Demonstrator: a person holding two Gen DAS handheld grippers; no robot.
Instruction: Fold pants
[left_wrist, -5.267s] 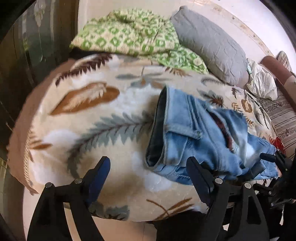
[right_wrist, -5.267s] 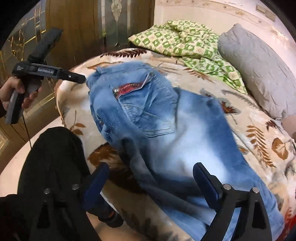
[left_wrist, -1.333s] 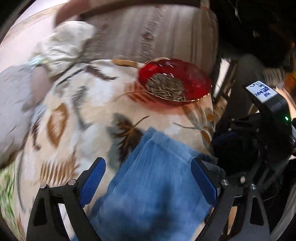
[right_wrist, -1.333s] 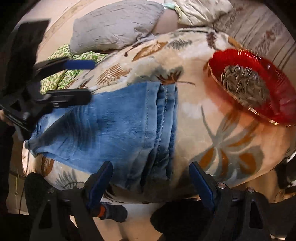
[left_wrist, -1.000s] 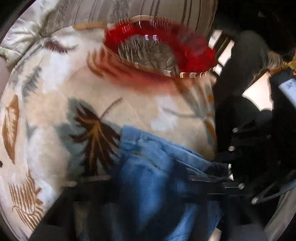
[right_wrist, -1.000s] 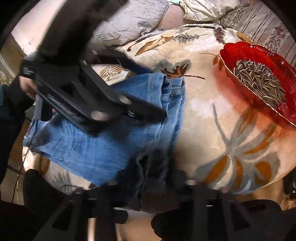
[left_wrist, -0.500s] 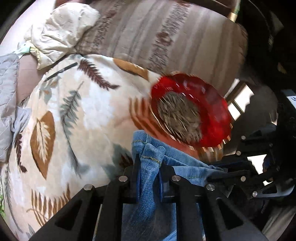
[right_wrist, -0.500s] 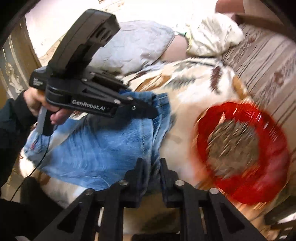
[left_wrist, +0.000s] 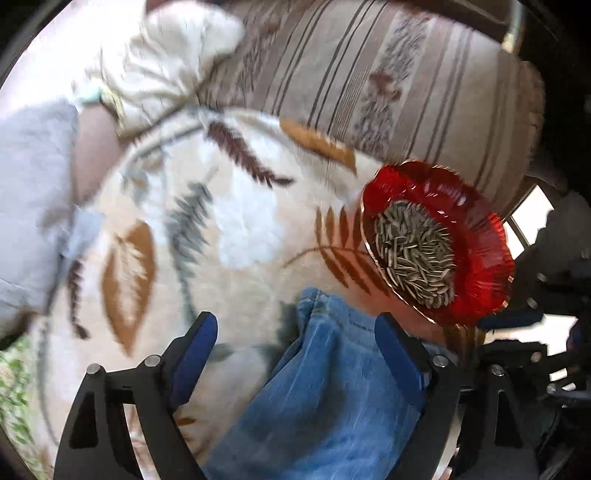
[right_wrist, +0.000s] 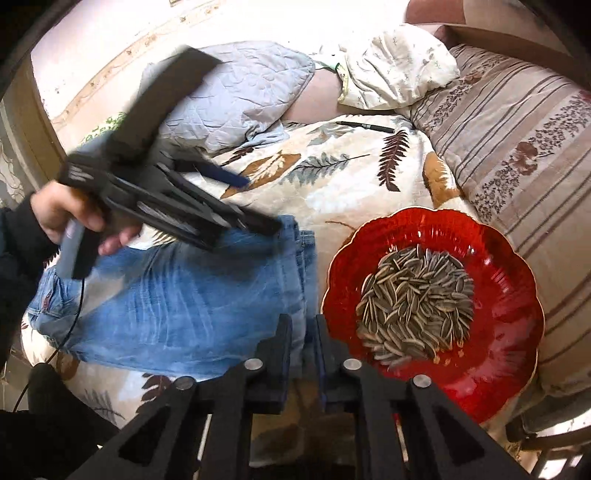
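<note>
We see the faded blue denim pants (right_wrist: 177, 306) lying across the leaf-patterned cream blanket (right_wrist: 332, 184) on the bed, their hem end just beside a scalloped red glass bowl (right_wrist: 517, 295) of striped sunflower seeds (right_wrist: 417, 295). Our right hand-held gripper (right_wrist: 303, 339) has its jaws narrow and easing apart, with the hem edge of the denim still pinched between the pads. Our left hand-held gripper (left_wrist: 295, 354) stands wide, its jaws opening; the denim lies between them but the blue pads (left_wrist: 192, 354) do not touch it. In the right wrist view, a hand (right_wrist: 74, 218) grips that left tool above the pants. A grey quilted pillow (right_wrist: 240, 88) and a black pen (right_wrist: 365, 126) lie further back.
</note>
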